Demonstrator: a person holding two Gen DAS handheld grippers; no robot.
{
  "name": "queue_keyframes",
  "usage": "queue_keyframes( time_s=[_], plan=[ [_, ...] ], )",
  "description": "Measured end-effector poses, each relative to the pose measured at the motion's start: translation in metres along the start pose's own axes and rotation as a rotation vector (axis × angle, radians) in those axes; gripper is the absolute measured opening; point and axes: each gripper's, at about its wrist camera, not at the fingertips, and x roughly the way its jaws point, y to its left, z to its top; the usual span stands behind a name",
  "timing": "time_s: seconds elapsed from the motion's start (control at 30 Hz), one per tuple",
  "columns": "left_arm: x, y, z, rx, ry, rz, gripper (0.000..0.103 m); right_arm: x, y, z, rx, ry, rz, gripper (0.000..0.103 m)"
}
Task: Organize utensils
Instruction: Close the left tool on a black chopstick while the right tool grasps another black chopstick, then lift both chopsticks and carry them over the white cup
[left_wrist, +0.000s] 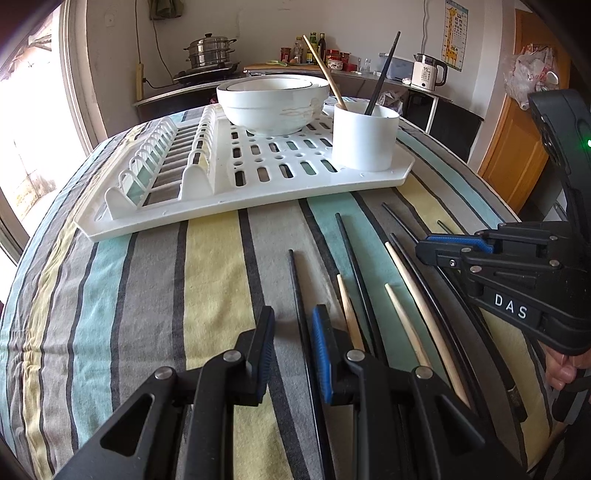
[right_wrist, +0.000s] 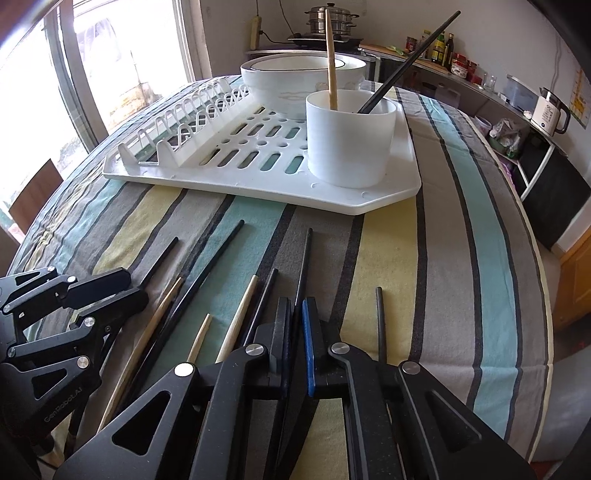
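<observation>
Several black and wooden chopsticks (left_wrist: 406, 280) lie side by side on the striped cloth. In the right wrist view my right gripper (right_wrist: 296, 306) is shut on a black chopstick (right_wrist: 305, 258) that runs forward from its pads; the same gripper (left_wrist: 423, 248) reaches in from the right in the left wrist view. My left gripper (left_wrist: 291, 321) stands open low over the cloth, and another black chopstick (left_wrist: 295, 280) lies between its jaws with a gap left on one side. A white cup (left_wrist: 365, 140) on the drying rack (left_wrist: 258, 192) holds one wooden and one black chopstick.
Stacked white bowls (left_wrist: 273, 99) sit on the rack behind the cup. The rack's plate slots (left_wrist: 159, 162) fill its left half. A kitchen counter with a steamer pot (left_wrist: 209, 51) and a kettle (left_wrist: 428, 74) lies beyond the table. A person's hand (left_wrist: 561, 365) holds the right gripper.
</observation>
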Motion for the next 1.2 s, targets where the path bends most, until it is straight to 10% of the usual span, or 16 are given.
queue_keyframes(
  time_s=[0.23, 1.2],
  plan=[
    [0.0, -0.001, 0.002, 0.013, 0.006, -0.019, 0.007, -0.006, -0.006, 0.0, 0.031, -0.018, 0.047, 0.005],
    [-0.1, 0.012, 0.027, -0.021, -0.193, -0.1, 0.006, -0.124, -0.021, -0.002, 0.1, -0.32, 0.113, 0.005]
  ],
)
